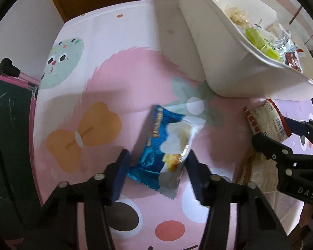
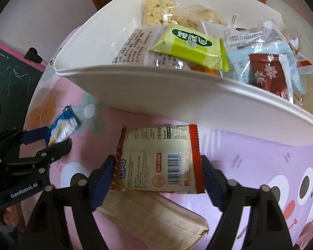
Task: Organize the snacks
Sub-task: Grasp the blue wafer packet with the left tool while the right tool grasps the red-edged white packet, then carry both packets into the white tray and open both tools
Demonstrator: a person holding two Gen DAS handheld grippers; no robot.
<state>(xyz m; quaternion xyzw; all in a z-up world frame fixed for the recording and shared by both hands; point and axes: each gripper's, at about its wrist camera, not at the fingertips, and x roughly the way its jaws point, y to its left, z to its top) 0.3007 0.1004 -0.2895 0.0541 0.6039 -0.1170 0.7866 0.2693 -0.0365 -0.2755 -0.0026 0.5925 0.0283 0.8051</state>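
The left gripper [image 1: 157, 164] grips a blue packet [image 1: 167, 148], jaws closed on its sides, above the counter [image 1: 106, 79]. The right gripper [image 2: 156, 166] grips a red-edged packet [image 2: 158, 158] the same way, just before the white bin [image 2: 156, 91]. The bin already holds several snacks, including a green packet [image 2: 189, 48]. Step in hand: transfer. Next move likely requires lifting each packet over the rim before release.

A table covered in a pink cartoon-print cloth [image 1: 106, 79] carries a white bin [image 1: 225, 62] at its far right. Near the right edge lies a flat beige packet [image 2: 156, 218].
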